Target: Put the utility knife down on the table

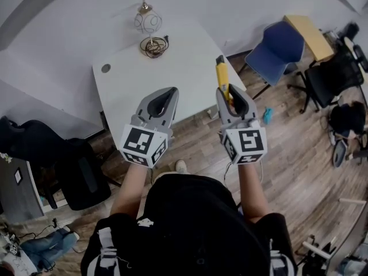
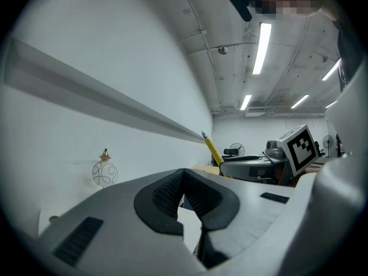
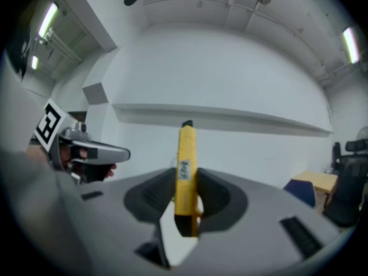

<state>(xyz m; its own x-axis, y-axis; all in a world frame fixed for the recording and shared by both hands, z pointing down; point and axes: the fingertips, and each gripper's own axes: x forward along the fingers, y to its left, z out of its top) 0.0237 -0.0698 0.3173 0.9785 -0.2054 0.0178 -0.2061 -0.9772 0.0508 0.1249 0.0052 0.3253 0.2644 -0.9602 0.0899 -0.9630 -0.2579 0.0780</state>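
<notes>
a white bench (image 1: 172, 62) is standing against the wall ahead of the person, and a blue chair (image 1: 276, 48) is sitting off its right side on the wood floor. the left hand-held gripper (image 1: 171, 92) is pointing level toward the bench's near edge, its jaws pressing together at the tips and carrying nothing. the right hand-held gripper (image 1: 230, 91) is hovering beside it, well apart, and is pinching the utility knife (image 1: 222, 75) by its rear end. the yellow knife is sticking straight forward past the jaws with its dark tip leading, off the bench surface, and is showing over the bench's near right edge in the head view. at the far side of the bench a round wire ornament (image 1: 148, 22) is standing, and a small coil of cable (image 1: 153, 46) is lying just in front of it.
</notes>
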